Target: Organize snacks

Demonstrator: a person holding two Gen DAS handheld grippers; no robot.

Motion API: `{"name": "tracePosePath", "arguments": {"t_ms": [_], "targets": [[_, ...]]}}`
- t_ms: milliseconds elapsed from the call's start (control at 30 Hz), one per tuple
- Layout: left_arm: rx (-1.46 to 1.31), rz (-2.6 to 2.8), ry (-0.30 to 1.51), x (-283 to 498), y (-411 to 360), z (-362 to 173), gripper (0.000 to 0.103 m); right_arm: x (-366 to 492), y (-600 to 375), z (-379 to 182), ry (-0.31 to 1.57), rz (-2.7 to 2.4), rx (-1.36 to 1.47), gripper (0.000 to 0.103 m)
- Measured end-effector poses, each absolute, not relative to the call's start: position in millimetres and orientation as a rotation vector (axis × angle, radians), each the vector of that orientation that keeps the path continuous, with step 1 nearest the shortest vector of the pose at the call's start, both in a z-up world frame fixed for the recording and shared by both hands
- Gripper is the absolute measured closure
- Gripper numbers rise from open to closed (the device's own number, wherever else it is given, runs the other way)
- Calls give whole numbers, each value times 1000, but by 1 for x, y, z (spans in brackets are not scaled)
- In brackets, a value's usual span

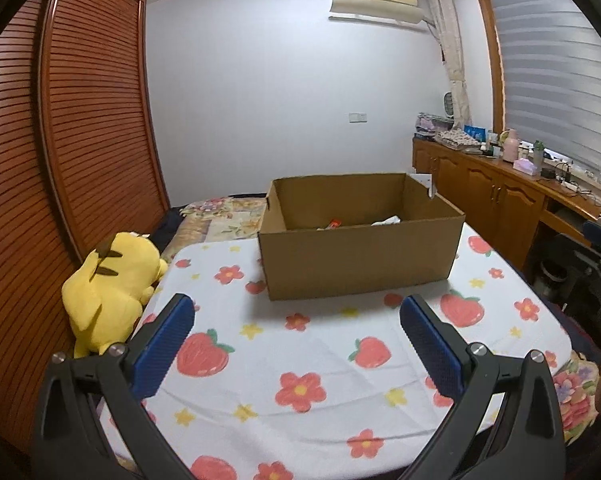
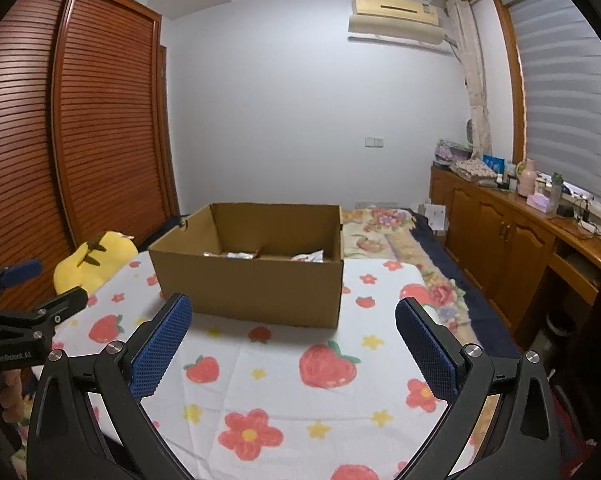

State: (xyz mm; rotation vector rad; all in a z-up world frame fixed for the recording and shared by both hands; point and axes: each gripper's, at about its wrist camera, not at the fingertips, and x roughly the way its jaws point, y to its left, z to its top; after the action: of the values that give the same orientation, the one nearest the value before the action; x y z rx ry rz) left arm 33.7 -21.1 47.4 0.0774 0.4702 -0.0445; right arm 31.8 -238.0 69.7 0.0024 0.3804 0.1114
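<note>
An open brown cardboard box (image 1: pixel 356 252) stands on a white cloth with strawberries and flowers (image 1: pixel 300 360). Snack packets (image 1: pixel 386 221) lie in its bottom, mostly hidden by the near wall. The box also shows in the right wrist view (image 2: pixel 256 284), with packets (image 2: pixel 308 257) inside. My left gripper (image 1: pixel 296 312) is open and empty, held above the cloth in front of the box. My right gripper (image 2: pixel 292 312) is open and empty, also in front of the box. The left gripper shows at the left edge of the right wrist view (image 2: pixel 24 292).
A yellow plush toy (image 1: pixel 112 280) lies at the cloth's left edge beside a slatted wooden wardrobe (image 1: pixel 80 120). A wooden cabinet (image 1: pixel 496 196) with bottles and clutter runs along the right wall. A floral bedspread (image 2: pixel 384 228) lies beyond the box.
</note>
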Motion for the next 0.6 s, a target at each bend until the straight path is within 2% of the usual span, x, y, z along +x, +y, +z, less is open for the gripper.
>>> {"name": "tracePosePath", "arguments": {"t_ms": [600], "targets": [[66, -2, 501, 28, -10, 12, 0, 24, -243, 34, 392, 101, 9, 0]]}}
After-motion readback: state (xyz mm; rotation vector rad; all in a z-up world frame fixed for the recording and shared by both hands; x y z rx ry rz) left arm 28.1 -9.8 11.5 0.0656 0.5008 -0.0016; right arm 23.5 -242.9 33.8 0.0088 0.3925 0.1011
